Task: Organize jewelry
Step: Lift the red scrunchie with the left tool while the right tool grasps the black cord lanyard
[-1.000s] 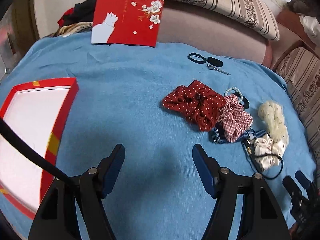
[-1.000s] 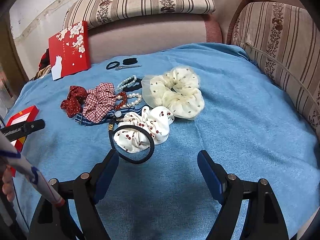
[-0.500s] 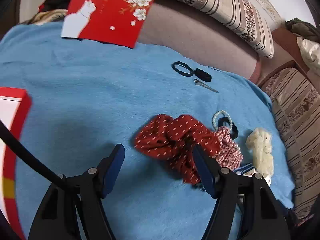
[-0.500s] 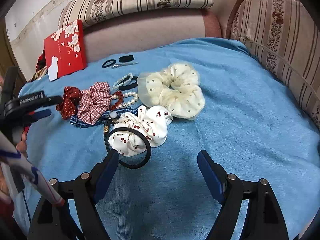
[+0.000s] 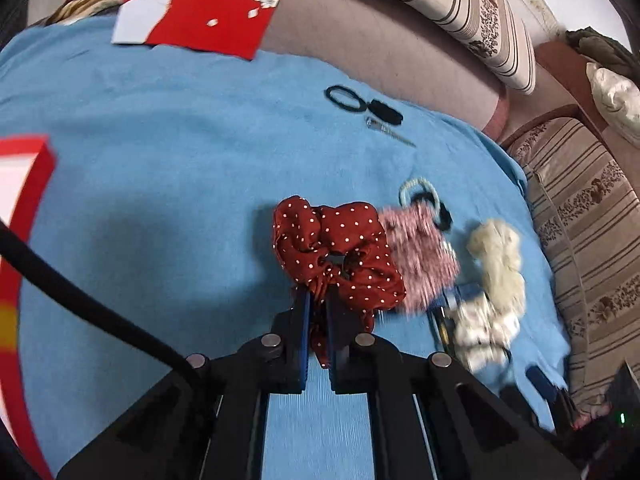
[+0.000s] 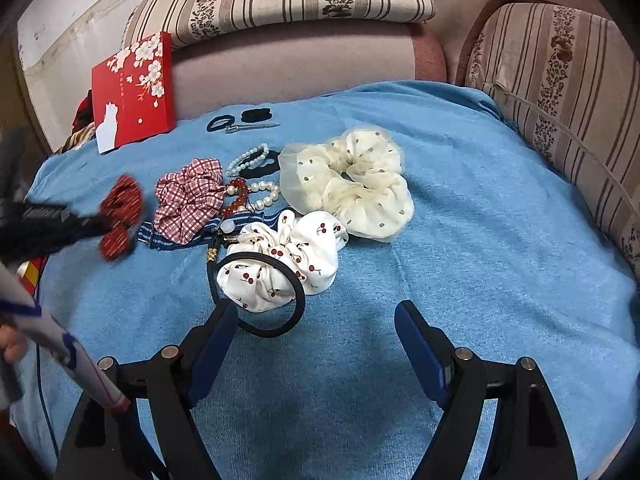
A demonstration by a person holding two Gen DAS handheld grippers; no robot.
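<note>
Left hand-held gripper (image 5: 318, 300) has just clamped the red scrunchie (image 5: 340, 252); right hand-held gripper (image 6: 312, 344) gapes empty beside the black tie (image 6: 256, 294).

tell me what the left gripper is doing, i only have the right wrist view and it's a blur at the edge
Observer: The left gripper has just closed on the red polka-dot scrunchie; fabric is pinched between its jaws.
Operator: is the box close to it
Observer: A red-rimmed open box sits at the far left of the left wrist view, apart from the scrunchie.
Operator: anything else caught in the grip
Observer: No. The checked scrunchie lies beside it, outside the jaws.
</note>
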